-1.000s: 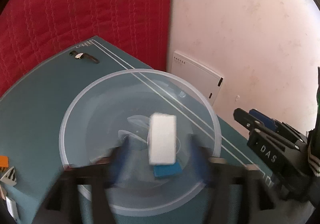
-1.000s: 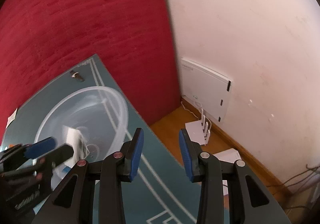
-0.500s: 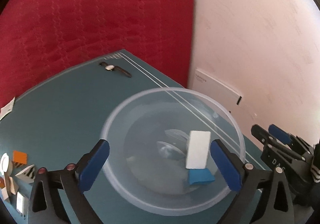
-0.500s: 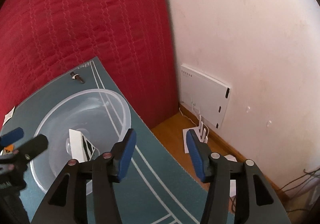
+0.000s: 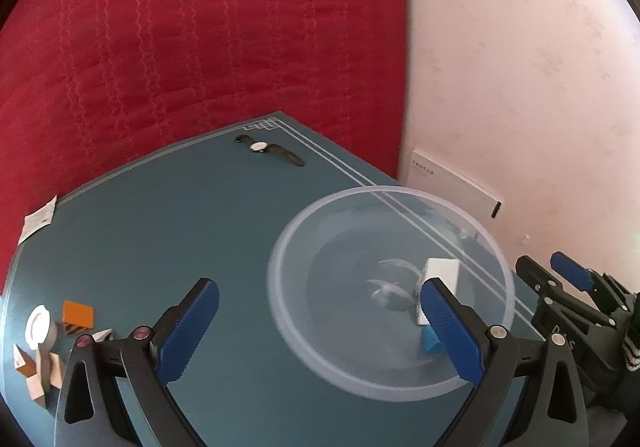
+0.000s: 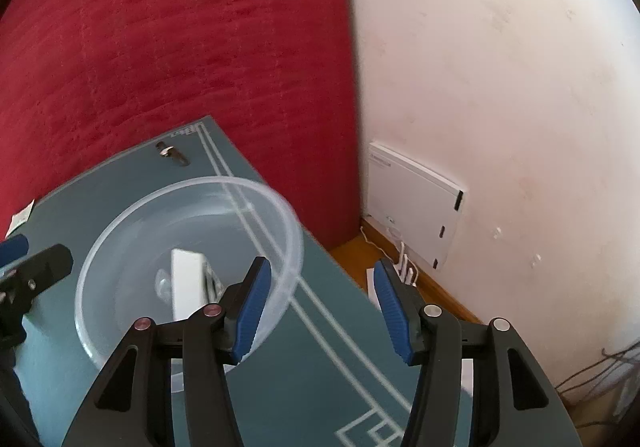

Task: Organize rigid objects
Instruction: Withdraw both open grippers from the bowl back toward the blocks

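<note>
A clear plastic bowl (image 5: 280, 283) stands on the teal mat at the table's right edge; it also shows in the right wrist view (image 6: 120, 231). Inside lie a white block (image 5: 442, 273) and a small blue piece (image 5: 430, 339); the white block also shows in the right wrist view (image 6: 186, 283). My left gripper (image 5: 320, 319) is open and empty, just left of the bowl's middle. My right gripper (image 6: 320, 303) is open and empty, over the mat right of the bowl. Several small blocks, one orange (image 5: 78, 315), and a white round piece (image 5: 38, 327) lie at the mat's left.
A wristwatch (image 5: 268, 149) lies at the mat's far corner. A paper tag (image 5: 38, 219) sits at the left edge. A red quilted surface (image 5: 200, 47) rises behind the table. A white wall panel (image 6: 416, 203) and a router (image 6: 404, 271) are on the floor side, right.
The white block left my left gripper and dropped into the bowl. The left gripper opened wide and swung left. The right gripper opened wider.
</note>
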Tool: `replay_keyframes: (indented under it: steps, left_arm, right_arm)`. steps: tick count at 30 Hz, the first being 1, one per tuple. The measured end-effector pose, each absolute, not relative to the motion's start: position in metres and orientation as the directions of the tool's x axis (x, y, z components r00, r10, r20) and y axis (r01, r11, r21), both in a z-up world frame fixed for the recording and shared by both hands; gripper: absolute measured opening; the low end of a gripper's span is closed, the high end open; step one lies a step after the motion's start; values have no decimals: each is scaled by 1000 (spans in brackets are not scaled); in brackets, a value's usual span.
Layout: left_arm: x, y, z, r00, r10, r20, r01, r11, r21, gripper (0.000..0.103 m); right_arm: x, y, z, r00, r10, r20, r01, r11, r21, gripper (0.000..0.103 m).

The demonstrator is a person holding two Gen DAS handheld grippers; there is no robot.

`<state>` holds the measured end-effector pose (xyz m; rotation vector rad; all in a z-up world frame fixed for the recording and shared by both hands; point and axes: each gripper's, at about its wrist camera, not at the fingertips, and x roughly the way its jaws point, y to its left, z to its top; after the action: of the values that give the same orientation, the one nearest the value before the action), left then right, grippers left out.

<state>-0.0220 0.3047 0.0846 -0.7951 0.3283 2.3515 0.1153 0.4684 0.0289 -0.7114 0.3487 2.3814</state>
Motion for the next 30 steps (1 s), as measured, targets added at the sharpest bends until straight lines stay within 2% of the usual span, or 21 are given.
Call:
replay_keyframes:
  steps: [5,8,15,21,30]
  left_arm:
    - [-27,284,88,-646,458,-611,-611,-790,53,103]
    - [-31,265,90,-668,440,-600,-591,-803,69,103]
    - [-47,229,97,-689,412,-596,-546,-836,53,103]
    - [-58,195,98,-732,352,-583,-483,-872,79,103]
    - [-98,121,84,-748,211,-630,-298,-954,35,103]
  right_arm:
    - [108,439,31,-682,481,-551,-590,-807,26,56]
    - [105,424,32,-698,476,-536,-567,-824,7,60]
    - [93,386,36,-734,458,-502,-521,-854,-18,62]
    - [68,356,37,-764,371,-528,-432,-902,-9,64]
    - [19,316,25,-782,198,-591,-273,-961,39,64]
